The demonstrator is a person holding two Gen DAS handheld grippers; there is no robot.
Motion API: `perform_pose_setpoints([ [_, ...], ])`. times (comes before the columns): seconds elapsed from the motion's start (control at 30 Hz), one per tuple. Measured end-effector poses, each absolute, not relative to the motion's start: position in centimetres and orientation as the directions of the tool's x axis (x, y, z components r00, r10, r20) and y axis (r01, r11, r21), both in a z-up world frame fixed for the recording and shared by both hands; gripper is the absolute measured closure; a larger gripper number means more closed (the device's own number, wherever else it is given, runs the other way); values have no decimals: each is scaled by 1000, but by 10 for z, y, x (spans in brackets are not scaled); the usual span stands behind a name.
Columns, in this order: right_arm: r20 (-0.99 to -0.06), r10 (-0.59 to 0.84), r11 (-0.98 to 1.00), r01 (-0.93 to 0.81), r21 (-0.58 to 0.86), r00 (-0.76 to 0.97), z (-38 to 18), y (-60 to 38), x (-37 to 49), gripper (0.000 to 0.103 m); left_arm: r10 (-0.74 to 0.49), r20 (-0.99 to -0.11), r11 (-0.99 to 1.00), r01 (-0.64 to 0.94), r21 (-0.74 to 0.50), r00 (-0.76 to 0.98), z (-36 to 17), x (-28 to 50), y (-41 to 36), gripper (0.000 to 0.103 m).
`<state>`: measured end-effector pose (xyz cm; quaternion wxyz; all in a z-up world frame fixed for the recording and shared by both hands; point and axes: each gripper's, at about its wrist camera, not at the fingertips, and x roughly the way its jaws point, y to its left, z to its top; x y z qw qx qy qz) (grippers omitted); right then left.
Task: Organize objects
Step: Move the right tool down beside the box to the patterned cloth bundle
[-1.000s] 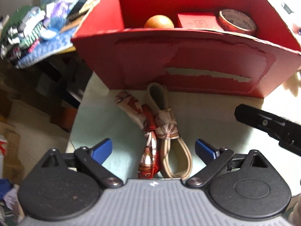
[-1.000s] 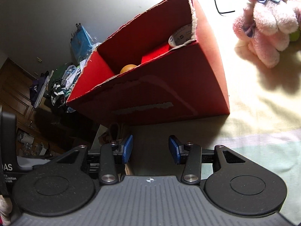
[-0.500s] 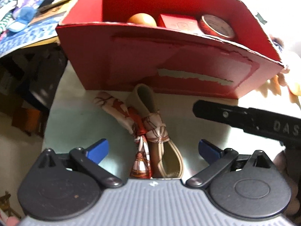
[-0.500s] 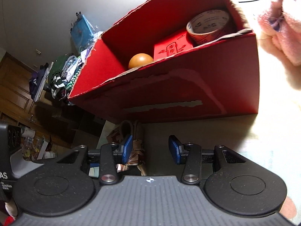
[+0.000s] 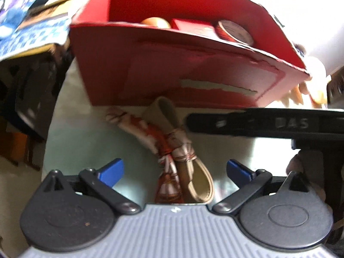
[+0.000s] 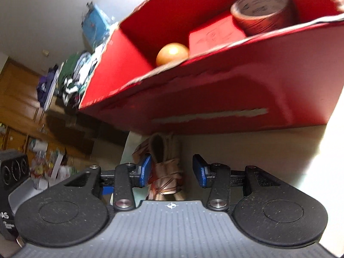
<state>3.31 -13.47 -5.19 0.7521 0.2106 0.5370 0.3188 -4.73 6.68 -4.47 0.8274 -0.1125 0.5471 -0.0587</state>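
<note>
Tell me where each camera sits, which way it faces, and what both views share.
Left wrist: on the left tongs, facing forward over the patterned scarf tied round a beige strap toward the red cardboard box; the right tongs' black body crosses at right.
Right wrist: on the right tongs, low, looking up at the box; tongs straddle the scarf.
Shared: box, scarf, orange ball.

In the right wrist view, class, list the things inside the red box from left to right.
Inside the red box: orange ball → small red carton → roll of tape.
</note>
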Motion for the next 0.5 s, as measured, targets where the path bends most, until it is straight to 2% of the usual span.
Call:
perform_pose_setpoints([
  [0.3, -710, 683, 727, -248, 640, 170, -54, -124, 40, 57, -278, -899, 955, -2, -296, 339, -62, -34, 72, 15],
  [0.5, -720, 683, 726, -221, 651, 122, -60, -119, 46, 57, -299, -891, 949, 13, -314, 341, -63, -31, 79, 15],
])
